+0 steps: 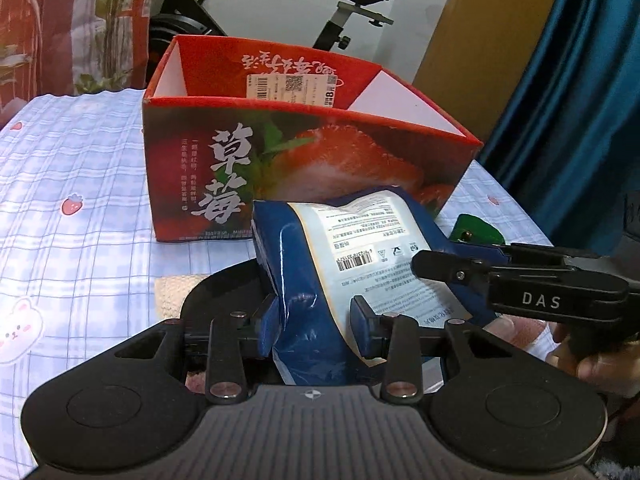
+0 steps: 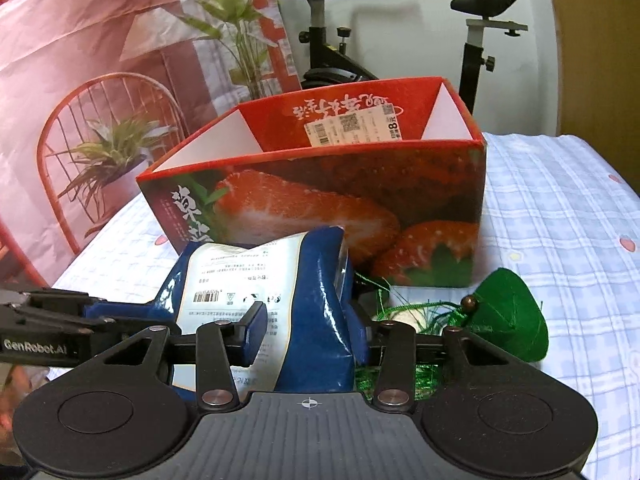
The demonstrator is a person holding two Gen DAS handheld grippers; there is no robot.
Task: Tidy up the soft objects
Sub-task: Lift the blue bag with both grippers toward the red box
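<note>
As both grippers clamped the blue pouch (image 1: pixel 304 280) (label side up), the left gripper (image 1: pixel 314 322) and right gripper (image 2: pixel 306 334) held it just before the open strawberry box (image 1: pixel 280 152), a green pouch (image 2: pixel 512 316) lying right of the right gripper.

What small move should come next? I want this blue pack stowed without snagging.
Probably lift the blue pack together: both the left tongs and right tongs pinch it, and the strawberry box rim stands higher, open-topped, just beyond.

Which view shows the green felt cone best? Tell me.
The right wrist view: the green felt cone lies in full on the checked cloth, right of the blue pouch. In the left wrist view only a green sliver peeks out behind the right gripper.
</note>
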